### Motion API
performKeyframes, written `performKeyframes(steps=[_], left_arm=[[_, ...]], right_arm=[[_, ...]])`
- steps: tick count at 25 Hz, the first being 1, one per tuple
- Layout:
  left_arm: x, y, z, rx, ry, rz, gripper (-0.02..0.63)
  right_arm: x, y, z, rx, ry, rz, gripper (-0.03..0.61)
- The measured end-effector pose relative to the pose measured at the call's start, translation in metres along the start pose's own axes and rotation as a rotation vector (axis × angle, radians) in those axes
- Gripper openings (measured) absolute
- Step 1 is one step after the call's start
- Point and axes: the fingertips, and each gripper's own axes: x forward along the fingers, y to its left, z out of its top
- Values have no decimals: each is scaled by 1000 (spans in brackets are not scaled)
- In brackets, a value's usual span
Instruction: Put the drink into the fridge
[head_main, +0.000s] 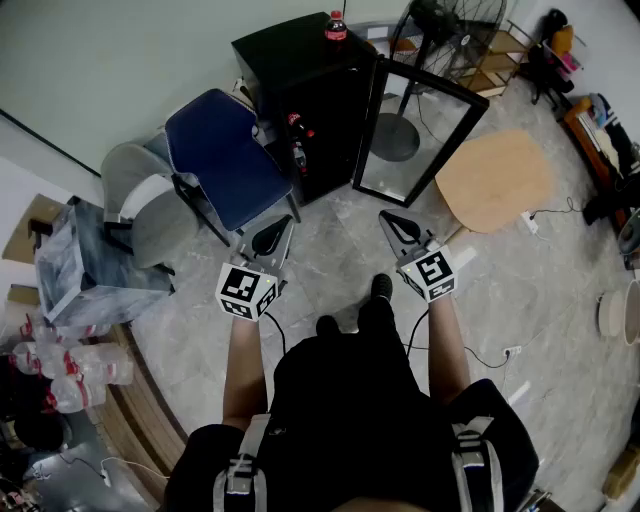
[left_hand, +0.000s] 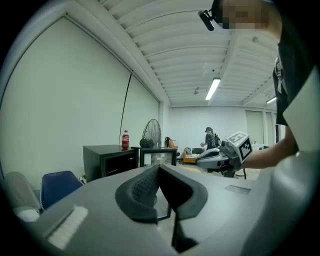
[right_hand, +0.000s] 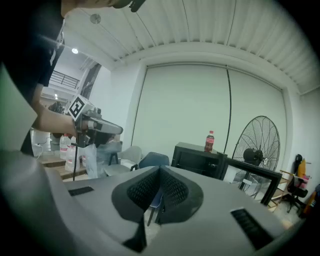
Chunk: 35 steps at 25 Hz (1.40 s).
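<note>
We hold the left gripper (head_main: 283, 225) and the right gripper (head_main: 388, 218) out before us over the floor, each with its jaws closed together on nothing. The drink (head_main: 336, 26), a red-capped cola bottle, stands upright on top of the black fridge (head_main: 310, 85), well apart from both grippers. The fridge's glass door (head_main: 420, 135) hangs open, and a blue chair (head_main: 225, 160) sits just beside the fridge.
</note>
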Motion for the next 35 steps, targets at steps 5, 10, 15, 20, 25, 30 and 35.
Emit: performKeyframes(steps=[5,10,15,20,25,30,35], left_arm=[[-3,-3,-6,-2,14,-13,-2],[-4,-3,-6,10,10,-10,-2],[-6,-2,-4,7,4,-10,-2],[-3,-4,3,17,-6,-26,0],[-4,-9,3,28,-7,-47,18],[-6,-10,1,35,-2,-50,92],[-7,-15,2,50,-4,-105,209]], right_arm=[[1,1,-2,-9,5,0,0],[0,4,-9,16,31,7,2],[-1,7,-10,16,35,11,2],[0,7,-10,2,39,4,3],[-1,10,-11,9,32,8,48],[-2,15,-8,31,-1,29,135],[0,19,-1,47,-37,34,212]])
